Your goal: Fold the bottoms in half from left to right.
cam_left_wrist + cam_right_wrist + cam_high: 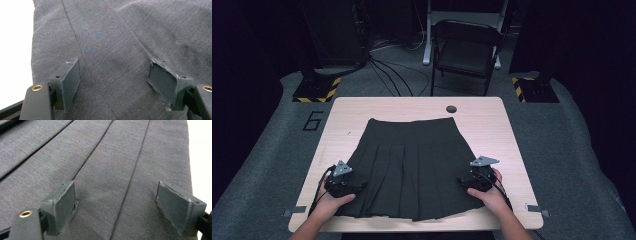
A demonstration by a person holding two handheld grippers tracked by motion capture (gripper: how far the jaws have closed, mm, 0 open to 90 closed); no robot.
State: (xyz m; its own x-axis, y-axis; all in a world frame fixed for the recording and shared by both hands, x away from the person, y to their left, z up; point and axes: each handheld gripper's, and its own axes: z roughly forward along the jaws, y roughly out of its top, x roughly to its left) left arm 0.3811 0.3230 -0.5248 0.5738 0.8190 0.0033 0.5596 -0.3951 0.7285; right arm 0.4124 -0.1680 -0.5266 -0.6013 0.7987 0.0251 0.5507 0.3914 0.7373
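Note:
A dark grey pleated skirt (412,160) lies flat on the light wooden table (492,120), waistband at the far side and hem toward the near edge. My left gripper (358,187) rests at the skirt's left edge near the hem, held by a hand. In the left gripper view it (115,72) stands open over the skirt fabric (112,37), nothing pinched between its pads. My right gripper (463,181) sits at the skirt's right edge. The right gripper view shows it (116,197) open above the pleats (100,152), with its pads apart over the cloth.
A round cable hole (451,109) sits in the table's far edge. A black folding chair (464,47) stands beyond the table, with cables and yellow-black striped stand bases (317,90) on the floor. Tape marks (537,209) sit near the front corners.

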